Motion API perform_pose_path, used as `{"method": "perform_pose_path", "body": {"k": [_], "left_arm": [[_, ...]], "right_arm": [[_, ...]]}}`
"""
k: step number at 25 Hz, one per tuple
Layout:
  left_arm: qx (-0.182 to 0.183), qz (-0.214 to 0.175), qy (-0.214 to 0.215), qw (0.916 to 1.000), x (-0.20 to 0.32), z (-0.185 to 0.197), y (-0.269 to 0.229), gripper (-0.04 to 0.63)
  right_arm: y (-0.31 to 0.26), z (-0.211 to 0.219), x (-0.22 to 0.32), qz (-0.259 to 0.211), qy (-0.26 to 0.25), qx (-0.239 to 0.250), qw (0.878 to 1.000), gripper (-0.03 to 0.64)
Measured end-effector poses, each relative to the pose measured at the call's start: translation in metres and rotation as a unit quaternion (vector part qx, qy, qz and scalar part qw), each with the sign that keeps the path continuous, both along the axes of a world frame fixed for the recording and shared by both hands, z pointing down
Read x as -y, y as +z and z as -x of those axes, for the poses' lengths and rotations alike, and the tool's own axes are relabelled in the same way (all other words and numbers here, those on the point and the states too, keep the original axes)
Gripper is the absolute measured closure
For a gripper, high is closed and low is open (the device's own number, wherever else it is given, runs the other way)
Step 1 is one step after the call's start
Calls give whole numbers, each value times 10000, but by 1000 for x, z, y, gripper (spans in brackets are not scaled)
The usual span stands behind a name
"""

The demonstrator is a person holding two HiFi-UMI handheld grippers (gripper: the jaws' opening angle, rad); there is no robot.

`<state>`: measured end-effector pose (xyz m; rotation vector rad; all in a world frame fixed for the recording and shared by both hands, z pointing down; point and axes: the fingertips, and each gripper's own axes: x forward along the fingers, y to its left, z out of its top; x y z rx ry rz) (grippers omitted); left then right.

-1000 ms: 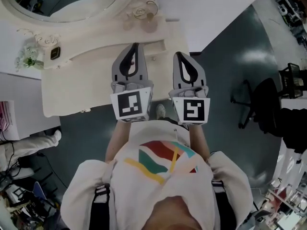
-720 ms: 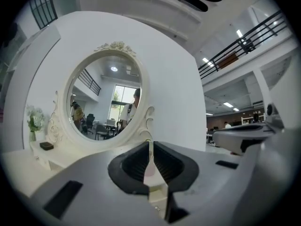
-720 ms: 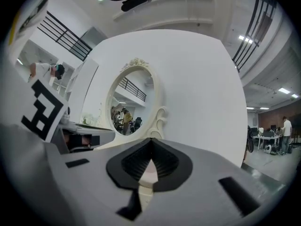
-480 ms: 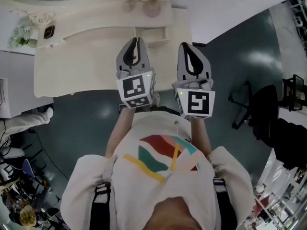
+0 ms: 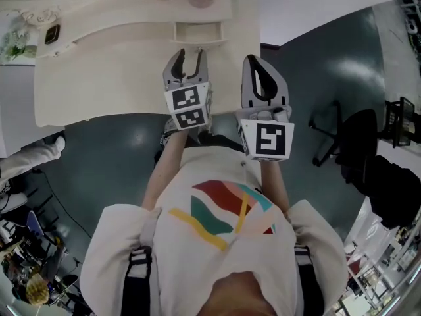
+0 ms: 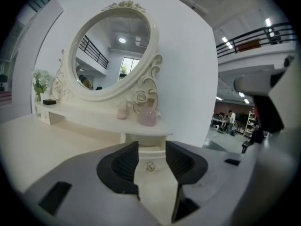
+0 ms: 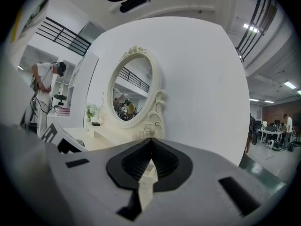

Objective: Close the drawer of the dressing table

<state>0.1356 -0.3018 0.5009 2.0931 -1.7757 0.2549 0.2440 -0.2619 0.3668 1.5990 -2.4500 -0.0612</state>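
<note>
The cream dressing table (image 5: 99, 78) fills the top of the head view. Its small drawer (image 5: 200, 31) stands pulled out from the raised shelf. My left gripper (image 5: 189, 54) hovers over the tabletop just in front of that drawer, and its jaws are opening with nothing between them. In the left gripper view the drawer front with its ring handle (image 6: 150, 166) shows through the gap of the left gripper (image 6: 151, 161), a little way beyond the pads. My right gripper (image 5: 253, 61) is shut and empty, to the right of the left one near the table's right end. Its tips (image 7: 149, 145) meet.
An oval mirror (image 6: 113, 51) rises behind the shelf, which carries pink bottles (image 6: 147, 117). Flowers (image 5: 13, 41) and a small dark box (image 5: 51, 33) sit at the table's left end. A black office chair (image 5: 358, 137) stands on the grey floor to the right.
My left gripper has dropped toward the tabletop in front of the drawer and its jaws have gone from shut to open. The right gripper has sunk a little.
</note>
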Motion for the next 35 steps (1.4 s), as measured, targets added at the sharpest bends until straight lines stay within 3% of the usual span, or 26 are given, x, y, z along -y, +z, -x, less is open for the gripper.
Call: {"method": "perform_pose_path", "body": {"k": [3, 8, 11, 18, 35], "left_arm": [[279, 280, -40, 9992, 4, -4, 28, 426], [365, 629, 42, 9973, 8, -18, 56, 431], [512, 709, -100, 9961, 11, -15, 66, 509], [521, 975, 14, 9939, 16, -17, 86, 489], [496, 1051, -74, 9932, 23, -14, 90, 503]], "right_arm": [[7, -4, -1, 83, 2, -61, 9999, 618], [15, -10, 0, 122, 26, -154, 9998, 618], [20, -10, 0, 222, 30, -178, 9996, 618], [30, -3, 0, 358, -72, -260, 9990, 618], [36, 4, 6, 412, -148, -347, 9984, 618]]}}
